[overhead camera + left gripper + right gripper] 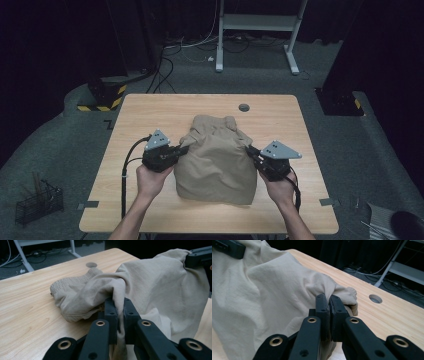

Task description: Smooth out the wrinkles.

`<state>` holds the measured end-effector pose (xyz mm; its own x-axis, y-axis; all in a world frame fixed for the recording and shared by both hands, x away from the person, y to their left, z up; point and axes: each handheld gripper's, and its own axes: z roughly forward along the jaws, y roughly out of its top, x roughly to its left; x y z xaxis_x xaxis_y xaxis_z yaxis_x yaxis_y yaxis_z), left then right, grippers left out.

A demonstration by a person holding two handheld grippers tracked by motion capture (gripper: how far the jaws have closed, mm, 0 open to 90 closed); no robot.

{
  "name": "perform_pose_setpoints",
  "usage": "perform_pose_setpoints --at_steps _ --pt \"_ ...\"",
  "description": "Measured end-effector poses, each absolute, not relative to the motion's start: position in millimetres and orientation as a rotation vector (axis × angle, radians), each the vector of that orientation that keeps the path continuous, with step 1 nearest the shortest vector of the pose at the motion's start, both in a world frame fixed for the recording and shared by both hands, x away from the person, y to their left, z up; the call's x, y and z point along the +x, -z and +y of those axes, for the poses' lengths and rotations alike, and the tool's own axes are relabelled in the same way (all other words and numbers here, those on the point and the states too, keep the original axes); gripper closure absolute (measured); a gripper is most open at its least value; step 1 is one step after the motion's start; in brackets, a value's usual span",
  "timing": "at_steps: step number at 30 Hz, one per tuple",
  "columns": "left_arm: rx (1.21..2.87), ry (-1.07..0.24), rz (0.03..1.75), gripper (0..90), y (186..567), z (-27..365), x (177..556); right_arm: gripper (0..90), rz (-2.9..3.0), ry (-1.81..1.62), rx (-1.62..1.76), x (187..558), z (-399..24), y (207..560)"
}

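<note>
Wood tabletop (pixel 150 110): pale, round hole (pixel 244 107)
Room: dark, grey carpet (pixel 50 145)
Left gripper (pixel 183 149), right gripper (pixel 250 149): jaws clenched on beige cloth (pixel 216 160)

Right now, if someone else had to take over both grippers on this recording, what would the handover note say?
Left gripper: shut on a fold at the left edge of the beige garment.
Right gripper: shut on a fold at its right edge.
The garment sits mid-table, its ribbed waistband at the far end. In both gripper views the pinched cloth rises off the wood, while the near hem rests on it.
Done: both sides are gripped.
Left: probably a fold or a spread; the garment is bunched and creased, with no neat fold yet. Keep both grips even so the cloth does not slip.
</note>
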<state>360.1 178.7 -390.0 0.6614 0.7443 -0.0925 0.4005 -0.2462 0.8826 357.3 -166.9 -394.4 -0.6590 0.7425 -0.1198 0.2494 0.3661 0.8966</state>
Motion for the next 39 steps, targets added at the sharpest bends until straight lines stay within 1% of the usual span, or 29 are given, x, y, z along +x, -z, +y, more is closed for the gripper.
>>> perform_pose_setpoints --at_steps 3,7,9,13,17,22,25,39 --pt "1.862 -0.429 0.887 85.0 387.1 179.1 343.6 86.9 2.115 -1.28 0.839 343.3 -169.1 395.1" --pt "1.847 -0.395 0.85 85.0 379.4 180.5 316.5 86.9 2.108 -1.311 0.801 317.2 -173.1 392.6" --pt "1.849 -0.41 0.821 85.0 370.9 181.1 304.3 86.9 2.1 -1.321 0.783 307.2 -175.1 388.6" --pt "1.826 -0.412 0.799 84.9 360.0 182.1 298.7 86.9 2.058 -1.356 0.755 294.5 -178.0 379.1" --pt "1.82 -0.415 0.832 84.8 364.9 184.0 318.6 86.9 2.058 -1.365 0.774 305.5 -176.6 379.3" --pt "1.803 -0.371 0.914 84.7 382.1 187.8 349.8 86.9 2.076 -1.378 0.846 334.8 -174.9 389.6" --pt "1.813 -0.374 0.939 84.8 388.4 188.4 361.4 86.9 2.087 -1.363 0.863 345.5 -171.7 394.1" --pt "1.818 -0.384 0.973 84.6 392.2 188.1 394.5 86.9 2.089 -1.313 0.924 379.5 -166.8 398.4"
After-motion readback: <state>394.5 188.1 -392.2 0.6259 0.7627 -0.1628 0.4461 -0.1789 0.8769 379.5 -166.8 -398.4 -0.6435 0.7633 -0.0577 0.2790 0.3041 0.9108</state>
